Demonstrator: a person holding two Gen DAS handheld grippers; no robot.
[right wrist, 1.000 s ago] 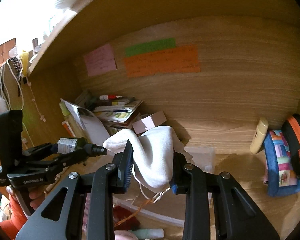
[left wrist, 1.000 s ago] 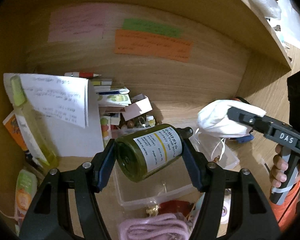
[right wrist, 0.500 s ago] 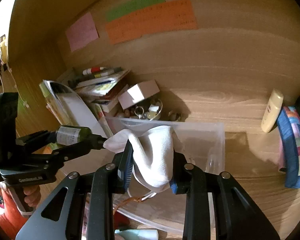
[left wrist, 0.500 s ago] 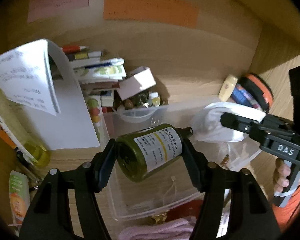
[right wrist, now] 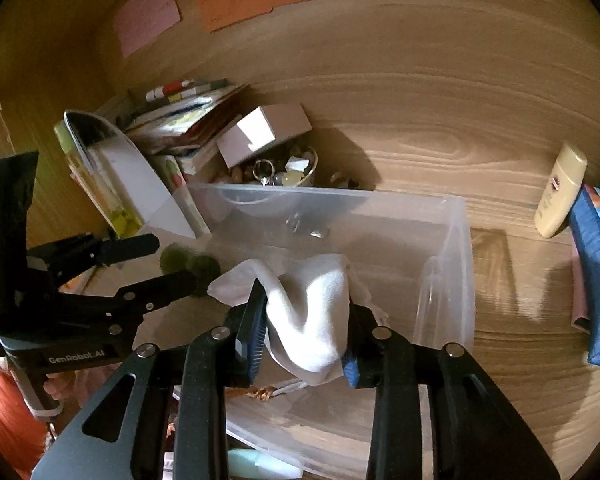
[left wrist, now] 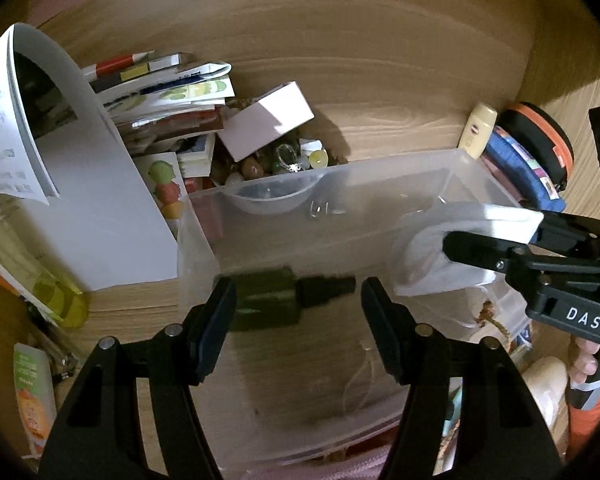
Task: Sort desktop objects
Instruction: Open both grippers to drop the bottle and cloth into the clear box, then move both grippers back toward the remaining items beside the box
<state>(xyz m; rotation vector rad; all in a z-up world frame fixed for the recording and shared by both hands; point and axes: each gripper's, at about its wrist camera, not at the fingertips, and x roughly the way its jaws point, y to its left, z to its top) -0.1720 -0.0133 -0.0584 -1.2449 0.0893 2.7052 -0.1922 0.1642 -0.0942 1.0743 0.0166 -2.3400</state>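
Observation:
A dark green bottle (left wrist: 266, 300) with a black cap lies blurred inside the clear plastic bin (left wrist: 384, 168), just past the tips of my left gripper (left wrist: 296, 304). That gripper is open and no pad presses on the bottle. In the right wrist view the bottle (right wrist: 190, 264) shows as a dark smear at the left gripper's fingertips. My right gripper (right wrist: 304, 328) hangs over the bin (right wrist: 340, 196) with a white cloth item (right wrist: 316, 320) pinched between its pads; its jaws are opening. The same cloth (left wrist: 424, 260) appears at the right of the left wrist view.
A stack of books and papers (left wrist: 160, 92), a white box (left wrist: 268, 124) and a bowl of trinkets (left wrist: 284, 160) crowd the back left. A cream tube (left wrist: 476, 128) and a blue pouch (right wrist: 596, 280) stand at the right. Pink cord and small items lie in front of the bin.
Both grippers have come down over the clear bin. The green bottle has left the left gripper's pads and dropped into the bin. The white cloth stays between the right pads.

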